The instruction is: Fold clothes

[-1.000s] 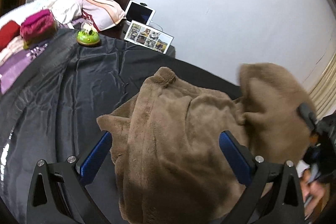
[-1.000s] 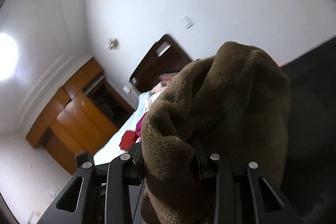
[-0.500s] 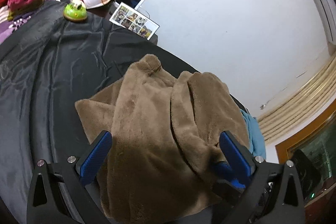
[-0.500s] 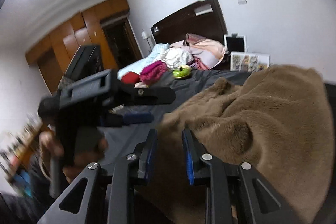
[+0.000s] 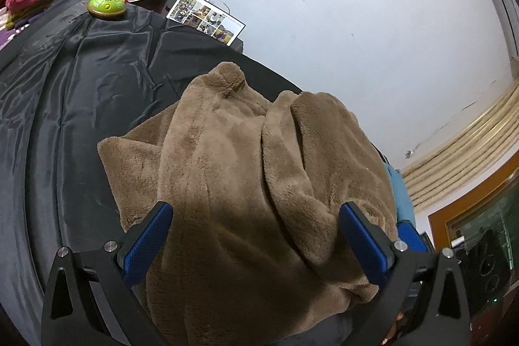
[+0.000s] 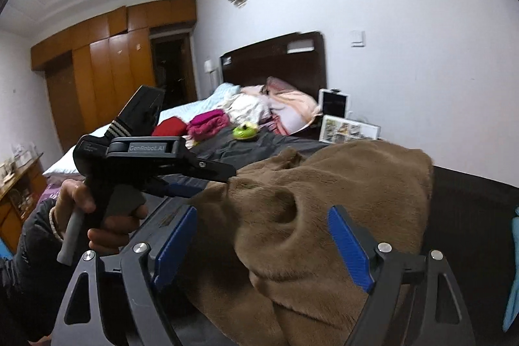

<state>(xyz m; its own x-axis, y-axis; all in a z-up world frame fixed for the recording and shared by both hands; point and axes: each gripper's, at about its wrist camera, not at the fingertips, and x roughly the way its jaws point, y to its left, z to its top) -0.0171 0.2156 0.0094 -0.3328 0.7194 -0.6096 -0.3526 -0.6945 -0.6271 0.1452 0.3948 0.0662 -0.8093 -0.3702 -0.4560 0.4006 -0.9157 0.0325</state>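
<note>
Brown fleece garment (image 5: pixel 246 184) hides the sheet between both wide-open grippers (image 5: pixel 256 235) (image 6: pixel 262 245), its lower edge cropped.

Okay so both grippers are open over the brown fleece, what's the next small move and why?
Probably lower the left gripper and close it on the near edge of the brown fleece. Both grippers are open, the right gripper holds nothing, and the fleece lies bunched with one side folded over on the dark sheet, so it needs another grasp.
</note>
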